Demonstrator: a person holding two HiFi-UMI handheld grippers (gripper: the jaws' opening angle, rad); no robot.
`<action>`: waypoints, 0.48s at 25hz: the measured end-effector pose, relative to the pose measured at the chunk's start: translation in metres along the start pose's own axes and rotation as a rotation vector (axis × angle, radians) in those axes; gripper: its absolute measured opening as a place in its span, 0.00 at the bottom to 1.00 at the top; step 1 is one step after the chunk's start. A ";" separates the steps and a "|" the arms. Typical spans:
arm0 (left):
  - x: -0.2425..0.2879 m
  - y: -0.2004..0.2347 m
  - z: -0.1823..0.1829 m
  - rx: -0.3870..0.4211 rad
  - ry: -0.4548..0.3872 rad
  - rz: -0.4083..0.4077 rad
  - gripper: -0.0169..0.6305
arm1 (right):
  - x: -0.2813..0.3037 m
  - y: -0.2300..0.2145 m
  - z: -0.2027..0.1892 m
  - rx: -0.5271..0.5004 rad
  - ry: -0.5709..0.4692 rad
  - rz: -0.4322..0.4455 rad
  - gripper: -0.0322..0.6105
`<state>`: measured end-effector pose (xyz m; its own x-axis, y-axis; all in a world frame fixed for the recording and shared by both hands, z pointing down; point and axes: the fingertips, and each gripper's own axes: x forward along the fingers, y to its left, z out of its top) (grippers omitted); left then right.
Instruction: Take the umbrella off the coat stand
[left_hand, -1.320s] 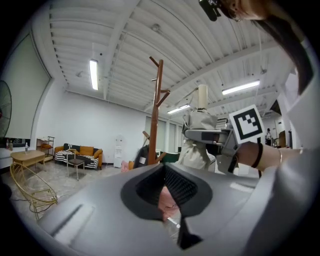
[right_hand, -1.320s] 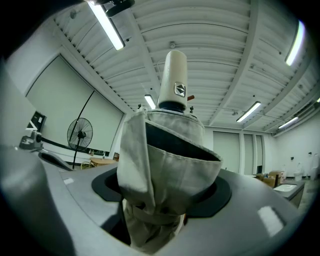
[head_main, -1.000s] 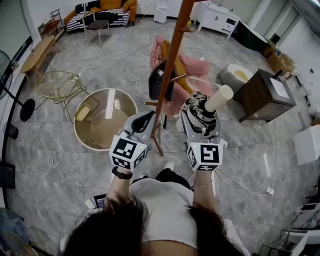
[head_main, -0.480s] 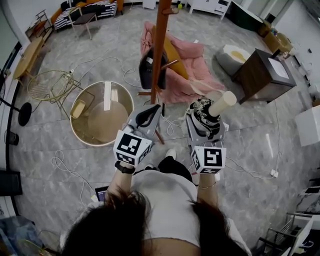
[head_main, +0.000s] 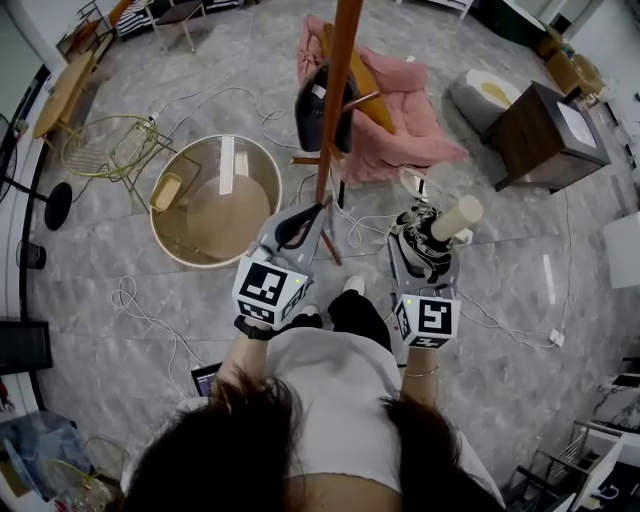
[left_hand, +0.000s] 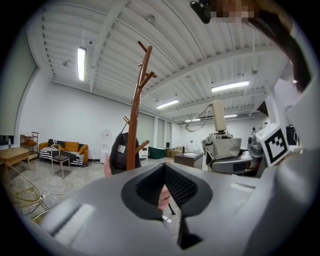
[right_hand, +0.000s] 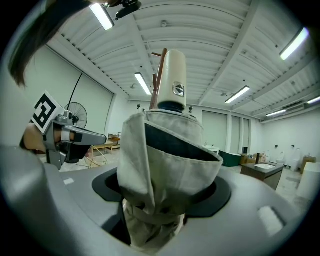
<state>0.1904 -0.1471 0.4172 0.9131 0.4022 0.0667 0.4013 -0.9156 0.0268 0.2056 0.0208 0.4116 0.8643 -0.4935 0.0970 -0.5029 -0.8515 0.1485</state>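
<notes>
The folded umbrella (head_main: 428, 243), pale grey cloth with a cream handle (head_main: 456, 217), stands upright in my right gripper (head_main: 425, 252), which is shut on its cloth body. It is off the brown coat stand (head_main: 338, 100) and to the right of the pole. In the right gripper view the umbrella (right_hand: 165, 165) fills the space between the jaws. My left gripper (head_main: 298, 226) hangs near the foot of the stand, shut, with nothing in it. The left gripper view shows the stand (left_hand: 134, 120) ahead and the umbrella (left_hand: 220, 142) at right.
A black bag (head_main: 315, 105) hangs on the stand. Behind it lies a pink cloth (head_main: 400, 110). A round glass table (head_main: 215, 215) is at left, a dark wooden cabinet (head_main: 545, 130) at right. Cables (head_main: 150, 320) trail over the floor.
Both grippers have sunk and drawn back toward the person. The umbrella went down and a little to the right with the right gripper, farther from the pole.
</notes>
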 end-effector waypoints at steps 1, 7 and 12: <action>-0.002 0.001 -0.003 -0.002 0.003 0.004 0.12 | -0.001 0.001 -0.004 0.003 0.006 -0.001 0.55; -0.015 0.009 -0.026 -0.025 0.029 0.024 0.12 | -0.004 0.010 -0.024 0.003 0.030 0.012 0.55; -0.023 0.017 -0.033 -0.035 0.038 0.048 0.12 | -0.002 0.013 -0.032 0.024 0.043 0.031 0.55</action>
<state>0.1739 -0.1723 0.4486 0.9277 0.3578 0.1067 0.3534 -0.9337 0.0577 0.1970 0.0162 0.4447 0.8466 -0.5124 0.1440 -0.5290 -0.8400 0.1208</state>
